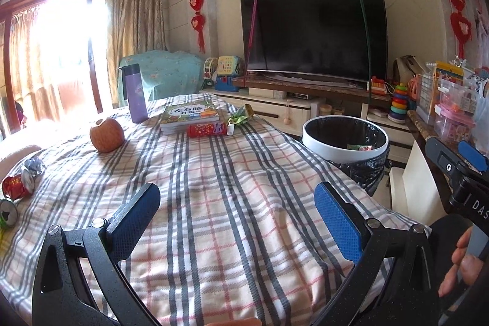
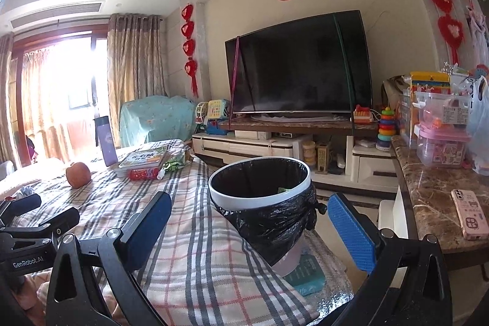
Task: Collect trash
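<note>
A white-rimmed bin (image 1: 345,133) (image 2: 259,188) lined with a black bag stands off the table's right edge, with wrappers inside. My left gripper (image 1: 241,222) hovers open and empty over the plaid tablecloth (image 1: 229,197). My right gripper (image 2: 253,231) is open and empty too, with the bin between its fingers in that view. Trash lies on the table: a red packet (image 1: 206,130) (image 2: 143,174), a green wrapper (image 1: 240,116) (image 2: 174,162), crushed cans (image 1: 15,185) and foil (image 1: 33,165) at the left edge.
An apple (image 1: 107,135), a purple bottle (image 1: 136,93) and books (image 1: 191,115) stand on the table. A marble counter (image 2: 434,203) on the right holds a phone (image 2: 469,214) and plastic boxes (image 2: 443,139). A TV (image 1: 311,32) and toys fill the far wall.
</note>
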Action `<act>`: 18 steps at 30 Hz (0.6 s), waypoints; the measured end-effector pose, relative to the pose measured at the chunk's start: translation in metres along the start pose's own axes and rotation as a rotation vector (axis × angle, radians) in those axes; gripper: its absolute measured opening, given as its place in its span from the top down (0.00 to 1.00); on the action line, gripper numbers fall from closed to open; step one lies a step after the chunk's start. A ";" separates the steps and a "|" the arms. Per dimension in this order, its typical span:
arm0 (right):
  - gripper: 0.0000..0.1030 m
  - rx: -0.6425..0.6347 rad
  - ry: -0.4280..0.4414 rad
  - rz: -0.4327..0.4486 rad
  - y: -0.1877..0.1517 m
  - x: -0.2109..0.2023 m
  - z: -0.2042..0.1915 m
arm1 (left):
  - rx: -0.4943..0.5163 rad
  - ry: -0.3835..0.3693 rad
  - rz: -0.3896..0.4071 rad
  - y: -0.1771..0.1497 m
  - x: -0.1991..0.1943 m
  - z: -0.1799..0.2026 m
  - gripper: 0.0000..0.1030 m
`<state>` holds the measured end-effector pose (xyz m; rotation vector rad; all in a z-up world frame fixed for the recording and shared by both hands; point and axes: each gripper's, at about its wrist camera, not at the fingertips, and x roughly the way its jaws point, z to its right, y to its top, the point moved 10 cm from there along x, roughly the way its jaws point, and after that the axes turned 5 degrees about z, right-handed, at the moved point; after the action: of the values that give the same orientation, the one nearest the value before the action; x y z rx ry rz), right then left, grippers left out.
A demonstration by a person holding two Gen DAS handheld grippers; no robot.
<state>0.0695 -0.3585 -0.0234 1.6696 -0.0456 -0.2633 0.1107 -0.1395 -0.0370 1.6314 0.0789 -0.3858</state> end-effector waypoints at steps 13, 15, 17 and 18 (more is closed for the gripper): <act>0.00 0.003 0.017 -0.023 -0.005 0.002 -0.004 | -0.003 0.010 0.008 -0.002 0.000 -0.002 0.00; 0.00 0.003 0.017 -0.023 -0.005 0.002 -0.005 | -0.002 0.011 0.008 -0.003 0.000 -0.003 0.00; 0.00 0.004 0.019 -0.026 -0.005 0.002 -0.005 | -0.005 0.008 0.007 -0.002 0.001 -0.002 0.00; 0.00 0.005 0.020 -0.027 -0.005 0.002 -0.005 | -0.007 0.007 0.008 -0.003 0.001 -0.002 0.00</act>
<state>0.0720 -0.3535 -0.0281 1.6787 -0.0089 -0.2674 0.1110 -0.1370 -0.0395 1.6261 0.0794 -0.3735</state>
